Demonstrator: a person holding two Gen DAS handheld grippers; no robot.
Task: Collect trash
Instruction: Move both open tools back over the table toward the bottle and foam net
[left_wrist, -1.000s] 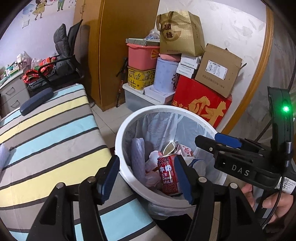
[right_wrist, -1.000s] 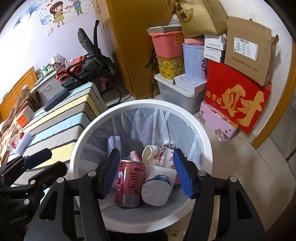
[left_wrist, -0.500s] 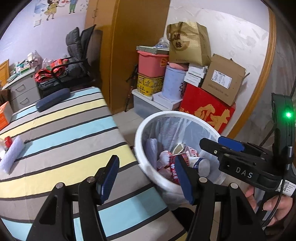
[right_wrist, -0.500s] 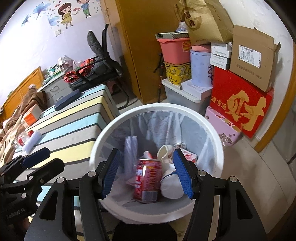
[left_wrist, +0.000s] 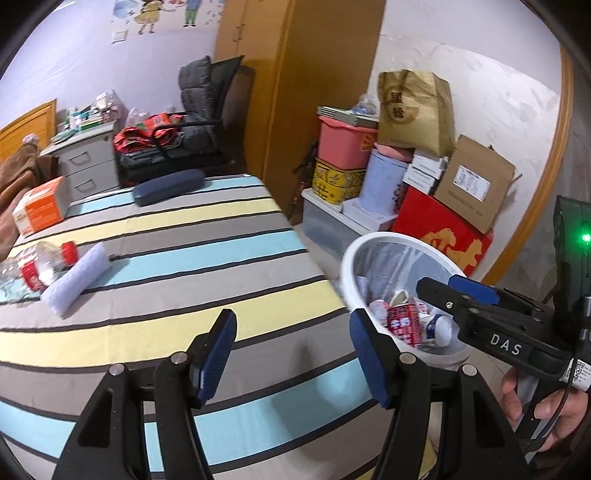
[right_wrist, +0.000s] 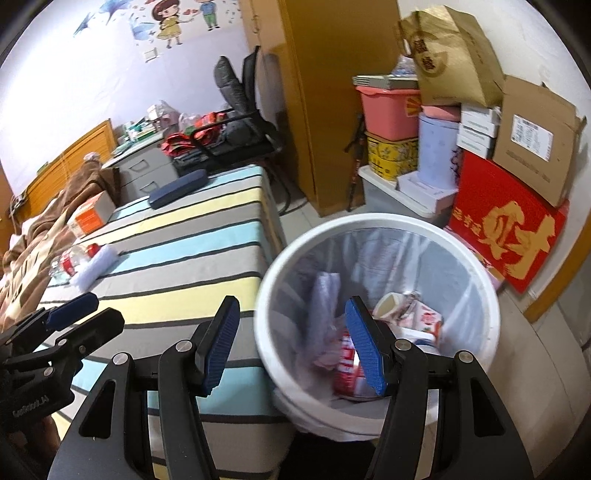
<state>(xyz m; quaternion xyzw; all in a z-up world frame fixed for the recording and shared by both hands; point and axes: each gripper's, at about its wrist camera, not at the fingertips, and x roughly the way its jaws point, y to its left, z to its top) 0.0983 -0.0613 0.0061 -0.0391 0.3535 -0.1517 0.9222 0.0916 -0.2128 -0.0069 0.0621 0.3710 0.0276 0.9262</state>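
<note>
Both the left gripper (left_wrist: 291, 354) and right gripper (right_wrist: 291, 339) gape wide, holding nothing. The crushed clear bottle (left_wrist: 35, 264) beside the white foam roll (left_wrist: 75, 279) on the striped bed (left_wrist: 192, 258) may slip or roll under a pinch, missing the white trash bin (right_wrist: 373, 225).

Bedspread (left_wrist: 207, 258) beneath the fingers: grey, yellow and pale-blue stripes, black-edged. Bin (right_wrist: 373, 227) right of them: white. Can (left_wrist: 403, 325) inside: red, white lettering. Finger pads (right_wrist: 364, 350): blue.
</note>
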